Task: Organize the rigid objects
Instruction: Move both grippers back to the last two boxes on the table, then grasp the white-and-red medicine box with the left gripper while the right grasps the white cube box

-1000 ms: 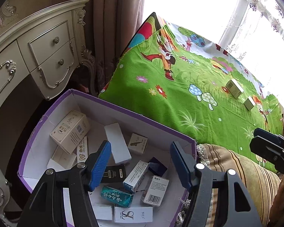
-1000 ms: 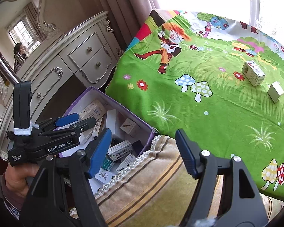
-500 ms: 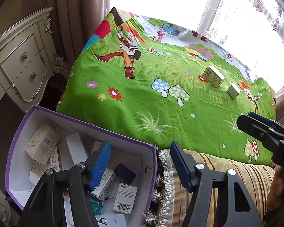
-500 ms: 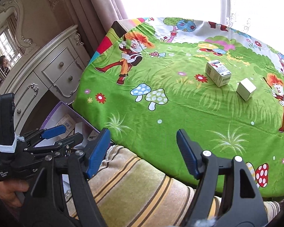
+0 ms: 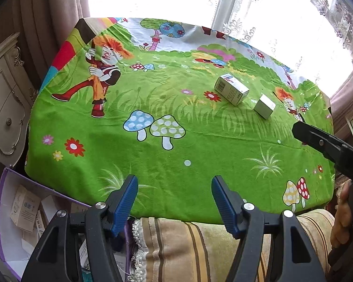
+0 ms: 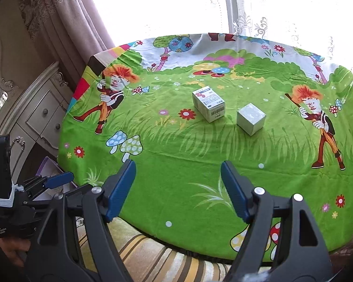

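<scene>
Two small boxes are out on the table's green cartoon cloth (image 6: 176, 159), well toward its far side near the window. One is a printed box (image 6: 208, 103) lying on its side with a barcode on the end facing the right wrist view; the other is a plain white box (image 6: 251, 118), just beside it to the right and not touching it. In the left wrist view the same pair appears, the printed box (image 5: 231, 90) to the left of the white box (image 5: 264, 106).

Both tools are empty and hover over the near edge of the table. The left tool (image 5: 174, 199) has its blue pads spread wide, nothing between them. The right tool (image 6: 177, 188) is likewise spread wide and points toward the two boxes, which are well ahead of its tips.

A purple-rimmed carton (image 5: 2, 213) sits below the table's left corner; several small packages lie inside it. A striped cushion (image 5: 188, 246) runs along the near edge of the table beneath both tools. A cream dresser (image 6: 42, 117) with carved drawers stands to the left, beside drawn curtains (image 6: 66, 23).
</scene>
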Motion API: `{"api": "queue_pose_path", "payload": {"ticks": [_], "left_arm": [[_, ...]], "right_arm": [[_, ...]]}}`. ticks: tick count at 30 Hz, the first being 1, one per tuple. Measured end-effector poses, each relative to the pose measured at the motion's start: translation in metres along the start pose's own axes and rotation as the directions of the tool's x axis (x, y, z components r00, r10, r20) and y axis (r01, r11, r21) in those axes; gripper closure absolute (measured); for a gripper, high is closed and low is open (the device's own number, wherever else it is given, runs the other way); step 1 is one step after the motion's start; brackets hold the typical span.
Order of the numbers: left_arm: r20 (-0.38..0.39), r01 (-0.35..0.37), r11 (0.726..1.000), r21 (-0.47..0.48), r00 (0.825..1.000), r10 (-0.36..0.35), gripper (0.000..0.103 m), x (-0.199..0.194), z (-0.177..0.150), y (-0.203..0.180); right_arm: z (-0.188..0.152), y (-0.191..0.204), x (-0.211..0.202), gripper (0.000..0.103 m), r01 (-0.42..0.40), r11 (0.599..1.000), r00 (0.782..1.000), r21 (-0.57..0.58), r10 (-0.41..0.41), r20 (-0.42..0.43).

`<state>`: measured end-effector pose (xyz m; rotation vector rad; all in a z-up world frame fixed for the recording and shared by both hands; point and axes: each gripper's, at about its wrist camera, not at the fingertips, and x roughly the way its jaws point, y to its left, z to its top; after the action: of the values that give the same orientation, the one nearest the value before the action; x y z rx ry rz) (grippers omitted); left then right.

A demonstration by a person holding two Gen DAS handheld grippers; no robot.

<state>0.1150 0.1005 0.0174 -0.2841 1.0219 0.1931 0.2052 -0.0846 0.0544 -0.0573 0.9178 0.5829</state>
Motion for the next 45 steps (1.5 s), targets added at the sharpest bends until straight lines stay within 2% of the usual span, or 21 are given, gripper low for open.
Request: {"api": "queue_pose_path", "payload": {"ticks": [7, 13, 21, 25, 35, 45], "left_arm": [[-0.006, 0.035, 0.999, 0.037, 0.999, -0.035, 0.034, 0.017, 0.026, -0.036], [-0.008, 0.066, 0.997, 0.034, 0.998, -0.066, 0.034, 0.034, 0.051, -0.059], [-0.017, 0.081, 0.996, -0.036, 0.996, -0.082, 0.033, 0.064, 0.079, -0.073], [-0.020, 0.102, 0.989, -0.109, 0.994, -0.104, 0.031, 0.081, 0.097, -0.074], [-0.002, 0.134, 0.943, -0.305, 0.990, -0.142, 0.027, 0.130, 0.147, -0.079], [-0.035, 0.094, 0.936, -0.338, 0.993, -0.112, 0.027, 0.171, 0.165, -0.092]], "right_arm": [[0.009, -0.042, 0.008, 0.025, 0.066, 0.997, 0.998, 0.050, -0.067, 0.014], [0.015, -0.063, 0.022, 0.025, 0.139, 0.990, 0.990, 0.029, -0.139, 0.017], [0.027, -0.086, 0.049, 0.025, 0.187, 0.982, 0.982, -0.001, -0.187, 0.012], [0.036, -0.088, 0.064, 0.025, 0.182, 0.983, 0.983, -0.038, -0.182, 0.009], [0.054, -0.098, 0.098, 0.025, 0.189, 0.980, 0.982, -0.068, -0.190, -0.001], [0.052, -0.107, 0.127, 0.025, 0.184, 0.980, 0.982, -0.070, -0.187, -0.034]]}}
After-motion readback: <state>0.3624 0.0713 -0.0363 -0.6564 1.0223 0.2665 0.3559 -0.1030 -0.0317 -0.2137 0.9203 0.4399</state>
